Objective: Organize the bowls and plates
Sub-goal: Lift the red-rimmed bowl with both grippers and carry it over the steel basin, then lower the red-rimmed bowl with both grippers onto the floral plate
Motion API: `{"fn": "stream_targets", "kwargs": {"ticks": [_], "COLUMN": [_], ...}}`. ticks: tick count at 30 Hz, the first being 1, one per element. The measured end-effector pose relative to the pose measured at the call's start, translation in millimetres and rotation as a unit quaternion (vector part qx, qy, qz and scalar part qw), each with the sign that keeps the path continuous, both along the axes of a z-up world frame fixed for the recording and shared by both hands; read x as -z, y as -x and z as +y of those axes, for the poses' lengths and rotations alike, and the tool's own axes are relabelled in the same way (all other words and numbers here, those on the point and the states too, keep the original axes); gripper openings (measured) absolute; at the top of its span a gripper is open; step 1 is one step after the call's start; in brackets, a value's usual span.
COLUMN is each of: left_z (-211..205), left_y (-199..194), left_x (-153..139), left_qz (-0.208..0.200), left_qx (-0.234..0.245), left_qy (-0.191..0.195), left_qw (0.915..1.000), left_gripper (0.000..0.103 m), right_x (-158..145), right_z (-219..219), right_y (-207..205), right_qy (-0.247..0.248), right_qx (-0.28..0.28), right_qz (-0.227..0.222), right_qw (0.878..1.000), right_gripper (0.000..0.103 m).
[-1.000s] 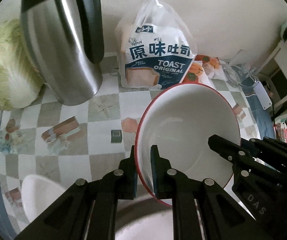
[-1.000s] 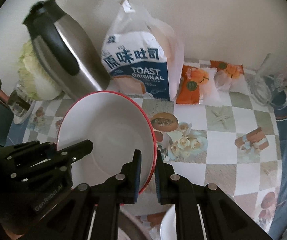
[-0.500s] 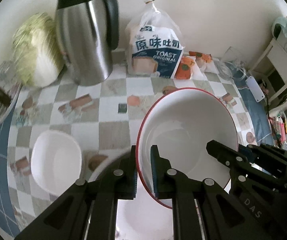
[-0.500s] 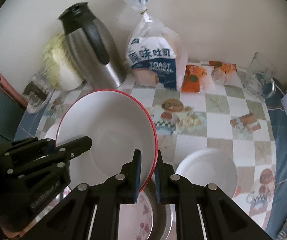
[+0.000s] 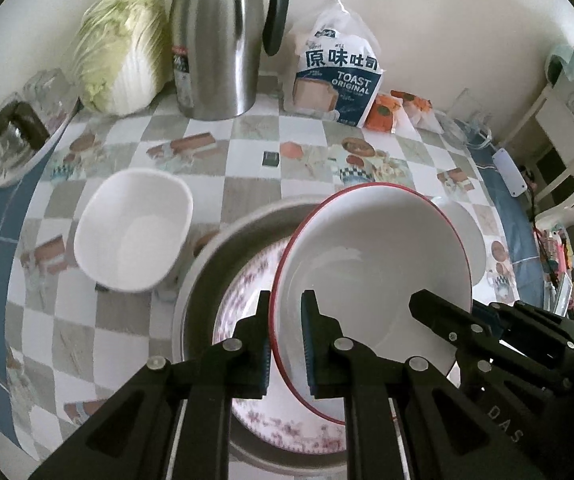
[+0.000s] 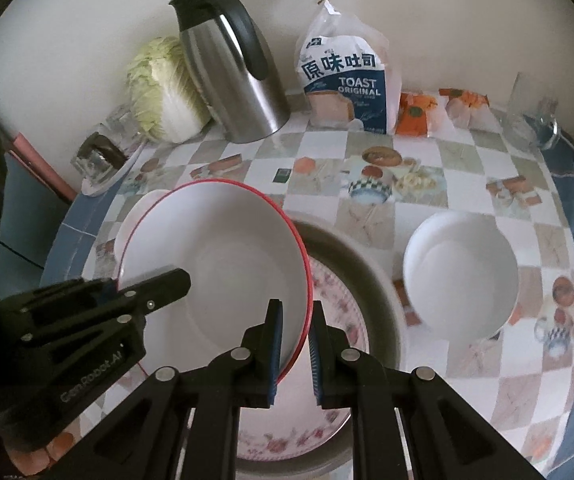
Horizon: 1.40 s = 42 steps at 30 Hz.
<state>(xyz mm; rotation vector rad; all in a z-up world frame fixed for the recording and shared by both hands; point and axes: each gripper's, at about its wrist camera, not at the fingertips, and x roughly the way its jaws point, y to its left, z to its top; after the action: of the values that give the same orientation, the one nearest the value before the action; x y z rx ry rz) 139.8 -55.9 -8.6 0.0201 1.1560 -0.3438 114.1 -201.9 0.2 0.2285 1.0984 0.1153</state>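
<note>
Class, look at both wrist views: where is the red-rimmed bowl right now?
The red-rimmed bowl is held over the floral plate, its rim pinched on opposite sides by the left gripper and right gripper.

Red-rimmed white bowl (image 5: 371,264) tilts above floral plate (image 5: 247,292), white bowls (image 5: 135,236) flanking.

A plain cream wall (image 5: 447,20) rises behind the counter (image 5: 247,152), which wears a checkered cloth printed with food pictures and edged in blue. To the right stands white furniture (image 5: 567,120), partly cut off. The light is soft and dim.
</note>
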Motion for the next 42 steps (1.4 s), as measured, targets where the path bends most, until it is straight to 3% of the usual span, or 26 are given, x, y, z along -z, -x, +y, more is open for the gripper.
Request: {"fn": "stream_targets", "kwargs": {"ticks": [6,17,42], "left_z": [13,27,22], "left_y": [15,18,-4], "left_x": [8,22,37], "left_qz": [0.003,0.015,0.035], "left_qx": [-0.016,-0.028,-0.019], "left_qy": [0.006,0.02,0.042], "left_qw": [0.9999,0.9993,0.9983], "left_gripper": [0.012,0.012,0.012], "right_x": [5,20,32], "right_z": [15,27,13], "right_y": [15,29,17], "right_qy": [0.021,0.001,-0.023], "right_qx": [-0.008,0.004,0.041], "right_qz": [-0.001,0.008,0.014], "right_qw": [1.0,1.0,0.999], "right_gripper": [0.014,0.014,0.014]}}
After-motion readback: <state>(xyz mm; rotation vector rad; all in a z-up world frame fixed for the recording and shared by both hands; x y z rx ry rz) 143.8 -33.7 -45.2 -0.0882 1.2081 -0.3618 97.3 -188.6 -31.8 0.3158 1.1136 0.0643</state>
